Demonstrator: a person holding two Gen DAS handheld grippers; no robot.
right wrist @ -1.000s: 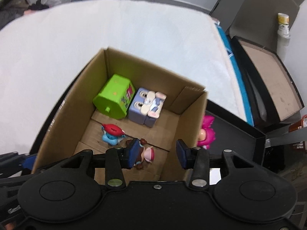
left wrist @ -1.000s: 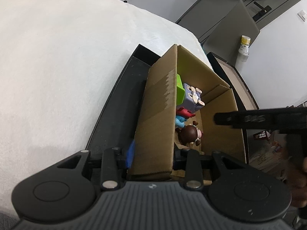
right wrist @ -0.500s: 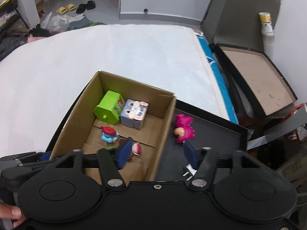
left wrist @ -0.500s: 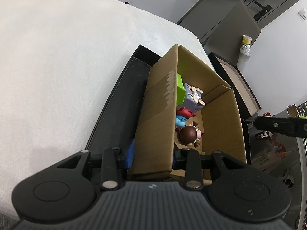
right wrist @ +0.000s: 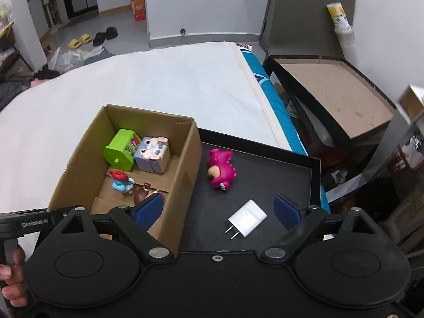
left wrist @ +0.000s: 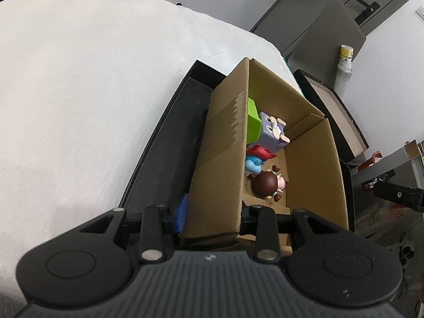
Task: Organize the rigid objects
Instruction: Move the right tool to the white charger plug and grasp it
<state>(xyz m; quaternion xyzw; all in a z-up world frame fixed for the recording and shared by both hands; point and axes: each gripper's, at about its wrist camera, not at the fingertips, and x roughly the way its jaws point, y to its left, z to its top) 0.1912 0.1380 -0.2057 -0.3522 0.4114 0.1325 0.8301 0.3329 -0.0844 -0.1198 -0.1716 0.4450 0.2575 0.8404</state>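
A cardboard box [right wrist: 185, 175] stands on a black tray [right wrist: 286, 175]. In it lie a green block [right wrist: 123, 148], a grey rabbit cube [right wrist: 152, 153], a blue figure with a red hat [right wrist: 122, 181] and a brown-headed figure [left wrist: 267, 185]. My left gripper [left wrist: 212, 217] is shut on the box's near wall [left wrist: 220, 175]. My right gripper [right wrist: 217, 209] is open and empty above the tray. A pink dinosaur figure [right wrist: 221, 171] and a white plug adapter [right wrist: 246, 218] lie on the tray between and beyond its fingers.
The tray lies on a white bed [right wrist: 164, 84]. To the right stand an open black box with a brown inside [right wrist: 334, 90] and a white bottle [right wrist: 340, 21]. Slippers [right wrist: 79, 41] lie on the floor beyond.
My right gripper rose, moved right from above the box to above the tray, and opened wider. The white adapter came into view. My left gripper kept its hold on the box wall.
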